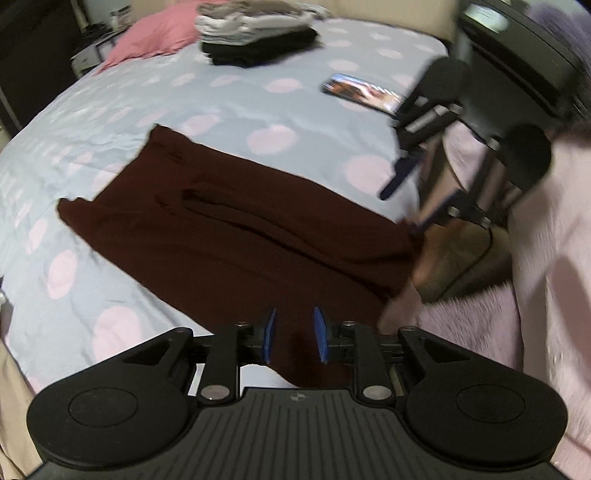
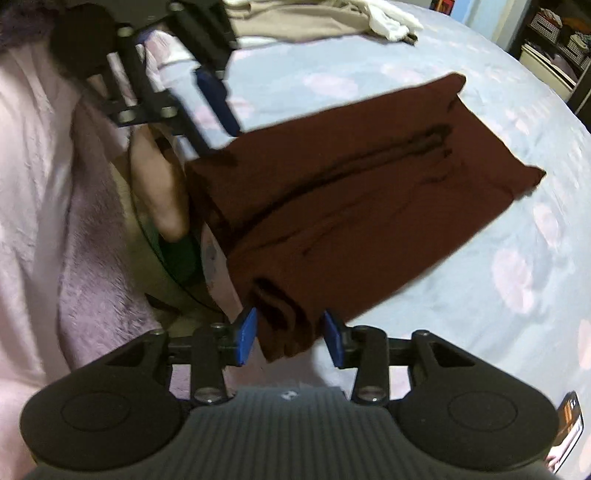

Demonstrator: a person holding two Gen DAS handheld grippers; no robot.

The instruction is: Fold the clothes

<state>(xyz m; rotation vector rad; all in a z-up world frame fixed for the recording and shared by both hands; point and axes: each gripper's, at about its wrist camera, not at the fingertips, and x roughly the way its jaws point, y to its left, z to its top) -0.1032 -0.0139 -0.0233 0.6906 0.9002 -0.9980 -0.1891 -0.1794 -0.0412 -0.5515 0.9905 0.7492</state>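
Observation:
A dark maroon garment (image 1: 236, 236) lies folded lengthwise on the blue bed sheet with pink dots (image 1: 221, 107); it also shows in the right wrist view (image 2: 354, 206). My left gripper (image 1: 294, 338) is open, its blue pads either side of the garment's near edge. My right gripper (image 2: 290, 338) is open too, with a folded corner of the garment between its pads, not clamped. The right gripper shows in the left wrist view (image 1: 406, 199) at the garment's right corner. The left gripper shows at the top left of the right wrist view (image 2: 216, 99).
A stack of folded clothes (image 1: 258, 33) and a pink pillow (image 1: 151, 37) sit at the far side of the bed. A phone (image 1: 364, 92) lies on the sheet. A pink fleece sleeve (image 1: 554, 258) fills the right. Unfolded beige and white clothes (image 2: 314, 18) lie beyond.

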